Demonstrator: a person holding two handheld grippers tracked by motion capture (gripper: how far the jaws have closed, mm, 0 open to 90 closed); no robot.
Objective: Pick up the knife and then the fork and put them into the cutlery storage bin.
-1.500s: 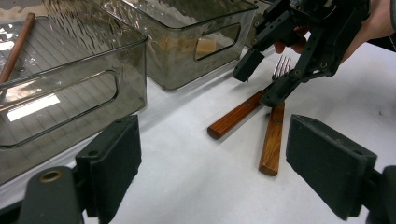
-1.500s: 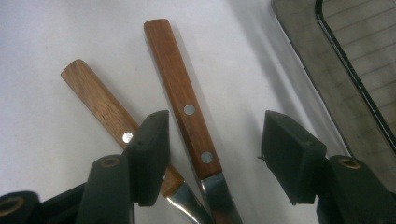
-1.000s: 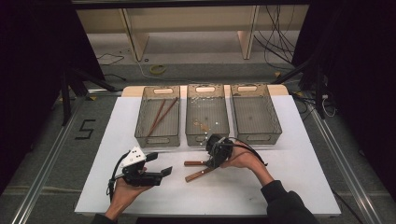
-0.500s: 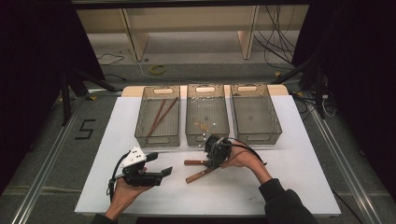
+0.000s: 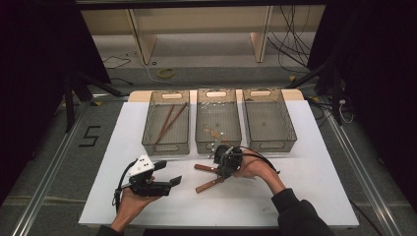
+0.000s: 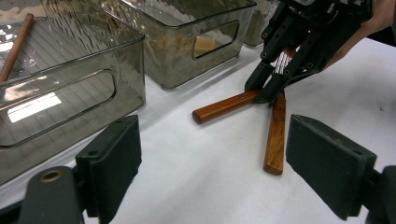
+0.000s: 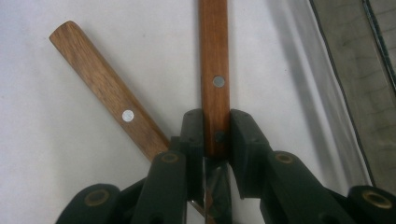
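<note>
White table point(image 5: 305, 196) carries three smoky translucent bins in a row along its far side. Landmark taken: the middle bin point(image 5: 218, 140).

Left bin point(image 5: 166, 142), just beside the middle bin, holds two brown sticks point(image 5: 167, 123) lying lengthwise. Right bin point(image 5: 268, 120) stands just beside the middle bin on its other side.

Near side of the middle bin, on the tabletop: two wooden-handled utensils, crossed at their metal ends. First wooden handle point(image 7: 214, 79) runs toward the left bin's near corner; second wooden handle point(image 7: 109, 109) angles away toward the table's near edge.

Right gripper point(image 5: 225, 162) sits directly in front of the middle bin's near wall, held by the right hand point(image 5: 253, 169). Its jaws are pinching the first wooden handle near the end rivet, one pad on either side.

Left gripper point(image 5: 167, 183) is held by the left hand point(image 5: 133, 196), well apart from the middle bin toward the near left. Its jaws stand spread wide, holding nothing.
</note>
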